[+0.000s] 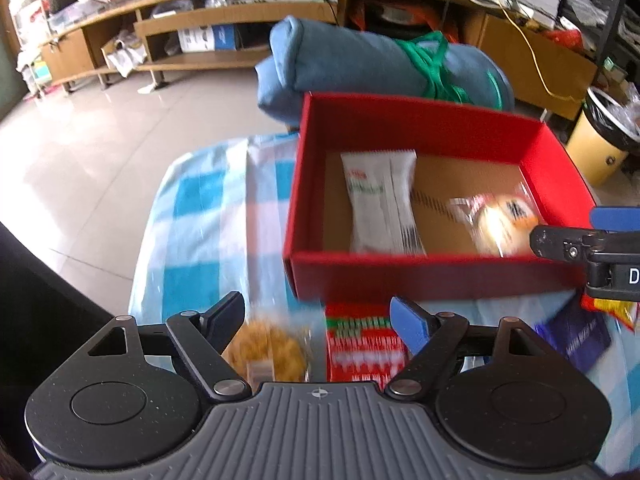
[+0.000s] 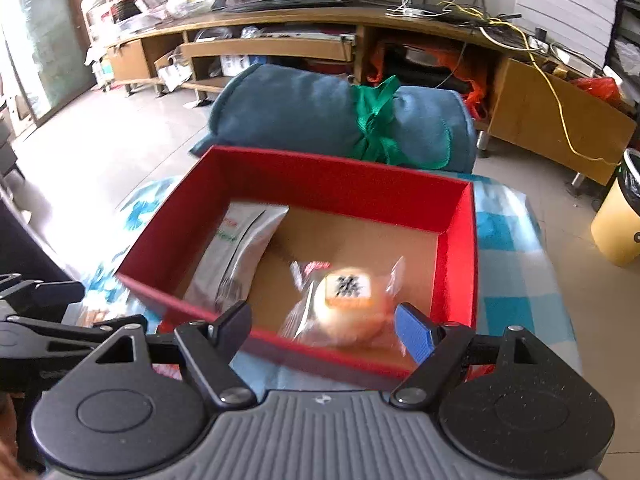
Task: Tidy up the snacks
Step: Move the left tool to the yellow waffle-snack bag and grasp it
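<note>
A red box (image 1: 404, 276) stands on the blue checked cloth (image 1: 200, 208). Inside it lie a white packet (image 1: 380, 204) and a round pastry in clear wrap (image 1: 500, 228). My left gripper (image 1: 318, 308) hovers open in front of the box, over a round yellow snack (image 1: 264, 350) and a red-and-white packet (image 1: 362, 344) on the cloth. In the right wrist view the red box (image 2: 460, 248) holds the white packet (image 2: 236, 248) and the pastry (image 2: 348, 304). My right gripper (image 2: 324, 328) is open at the near wall, its pads clear of the pastry. The right gripper (image 1: 568, 226) also shows at the box's right end.
A dark blue packet (image 1: 576, 340) and a red-yellow packet (image 1: 612, 310) lie on the cloth to the right. A rolled blue cushion tied with green ribbon (image 1: 360, 60) sits behind the box. A yellow bin (image 1: 600, 148) stands on the tiled floor. A cluttered wooden shelf unit (image 1: 240, 12) lines the back wall.
</note>
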A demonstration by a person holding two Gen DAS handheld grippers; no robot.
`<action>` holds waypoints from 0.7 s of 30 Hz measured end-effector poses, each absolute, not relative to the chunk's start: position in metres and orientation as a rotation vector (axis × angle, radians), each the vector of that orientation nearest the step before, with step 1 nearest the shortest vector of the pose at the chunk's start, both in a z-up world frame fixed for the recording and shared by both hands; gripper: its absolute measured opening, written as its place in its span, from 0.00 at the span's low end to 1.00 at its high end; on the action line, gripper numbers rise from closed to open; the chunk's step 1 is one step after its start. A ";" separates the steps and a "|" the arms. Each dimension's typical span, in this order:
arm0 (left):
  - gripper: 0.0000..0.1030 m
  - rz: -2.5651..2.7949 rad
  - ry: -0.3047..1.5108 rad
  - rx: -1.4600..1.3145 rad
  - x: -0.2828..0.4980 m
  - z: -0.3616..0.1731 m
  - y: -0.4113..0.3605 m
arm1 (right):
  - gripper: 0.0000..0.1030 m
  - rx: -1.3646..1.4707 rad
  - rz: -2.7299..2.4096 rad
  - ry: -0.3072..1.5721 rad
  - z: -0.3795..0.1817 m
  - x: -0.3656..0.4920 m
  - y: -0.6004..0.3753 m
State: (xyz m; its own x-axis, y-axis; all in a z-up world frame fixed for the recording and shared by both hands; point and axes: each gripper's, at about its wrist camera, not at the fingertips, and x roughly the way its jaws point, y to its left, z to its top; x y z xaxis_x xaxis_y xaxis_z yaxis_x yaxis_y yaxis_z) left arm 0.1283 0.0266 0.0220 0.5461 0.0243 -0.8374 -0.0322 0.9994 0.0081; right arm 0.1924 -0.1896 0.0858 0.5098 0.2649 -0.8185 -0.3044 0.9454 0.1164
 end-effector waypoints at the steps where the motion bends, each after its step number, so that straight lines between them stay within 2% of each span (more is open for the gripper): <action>1: 0.82 0.029 0.999 -0.012 0.127 0.021 0.028 | 0.71 -0.042 0.348 0.984 0.084 0.189 -0.189; 21: 0.83 0.140 1.104 -0.068 0.127 -0.007 0.064 | 0.71 -0.051 0.475 1.107 0.059 0.174 -0.146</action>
State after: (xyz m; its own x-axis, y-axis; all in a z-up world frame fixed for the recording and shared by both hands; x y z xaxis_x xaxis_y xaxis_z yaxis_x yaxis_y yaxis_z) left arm 0.1271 0.0641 -0.0072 0.4426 0.0795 -0.8932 -0.1467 0.9891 0.0153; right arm 0.1744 -0.1459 0.0594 0.3587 0.3426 -0.8683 -0.3929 0.8992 0.1925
